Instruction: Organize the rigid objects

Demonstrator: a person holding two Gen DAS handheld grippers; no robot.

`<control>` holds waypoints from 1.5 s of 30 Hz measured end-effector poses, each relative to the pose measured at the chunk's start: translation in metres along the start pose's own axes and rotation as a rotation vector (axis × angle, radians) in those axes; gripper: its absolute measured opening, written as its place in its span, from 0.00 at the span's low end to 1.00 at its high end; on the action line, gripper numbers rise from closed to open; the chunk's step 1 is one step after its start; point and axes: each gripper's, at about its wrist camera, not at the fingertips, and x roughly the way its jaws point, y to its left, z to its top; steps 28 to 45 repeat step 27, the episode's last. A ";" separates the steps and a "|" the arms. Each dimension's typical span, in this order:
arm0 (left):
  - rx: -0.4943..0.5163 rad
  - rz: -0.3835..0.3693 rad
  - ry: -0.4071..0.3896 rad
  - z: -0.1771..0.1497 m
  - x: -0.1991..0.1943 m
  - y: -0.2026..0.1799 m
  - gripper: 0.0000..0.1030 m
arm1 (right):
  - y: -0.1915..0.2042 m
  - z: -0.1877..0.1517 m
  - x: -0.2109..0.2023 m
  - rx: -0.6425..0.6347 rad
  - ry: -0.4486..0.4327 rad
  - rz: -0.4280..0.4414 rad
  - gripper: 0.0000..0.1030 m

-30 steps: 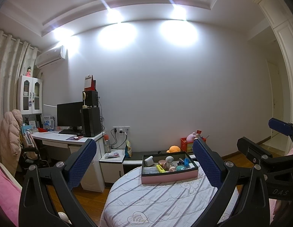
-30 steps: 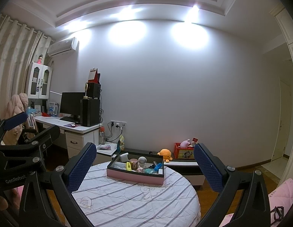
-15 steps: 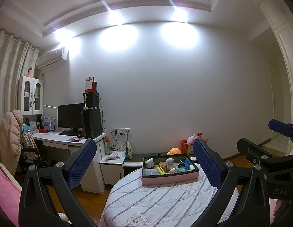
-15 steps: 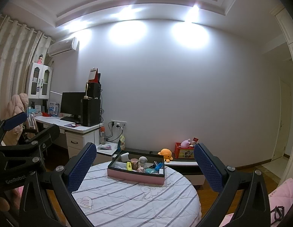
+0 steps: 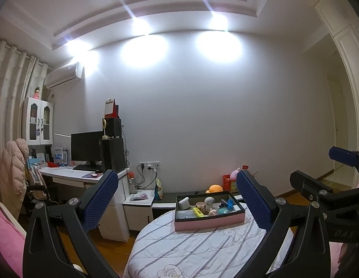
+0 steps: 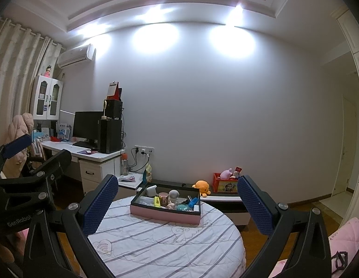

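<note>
A pink box with a dark rim (image 5: 209, 221) (image 6: 164, 215) sits on a round table with a striped white cloth (image 5: 198, 252) (image 6: 165, 243). It holds several small objects: a white item (image 6: 152, 190), a yellow one (image 6: 157, 201), a rose-gold cup (image 6: 163, 198), a teal disc (image 6: 182, 207) and a blue piece (image 6: 193, 202). My left gripper (image 5: 177, 199) is open and empty, well short of the box. My right gripper (image 6: 177, 200) is open and empty, also held back from the table. Each gripper shows at the edge of the other's view.
A white desk (image 6: 86, 156) with a monitor and black tower stands at the left. A low bench (image 6: 221, 198) behind the table carries an orange plush (image 6: 201, 186) and a red toy box (image 6: 224, 183). Pink bedding (image 6: 346, 238) lies at the right.
Both views have shifted slightly; the table and box sit a little lower and further in the left wrist view. Both grippers stay open and empty.
</note>
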 end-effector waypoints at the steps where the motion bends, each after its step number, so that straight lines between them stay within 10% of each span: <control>1: 0.002 -0.001 0.001 0.000 0.000 0.000 1.00 | 0.001 0.000 0.000 0.000 0.002 0.000 1.00; 45: 0.004 -0.009 0.010 0.001 0.003 0.002 1.00 | 0.004 0.003 0.000 0.000 0.019 -0.012 1.00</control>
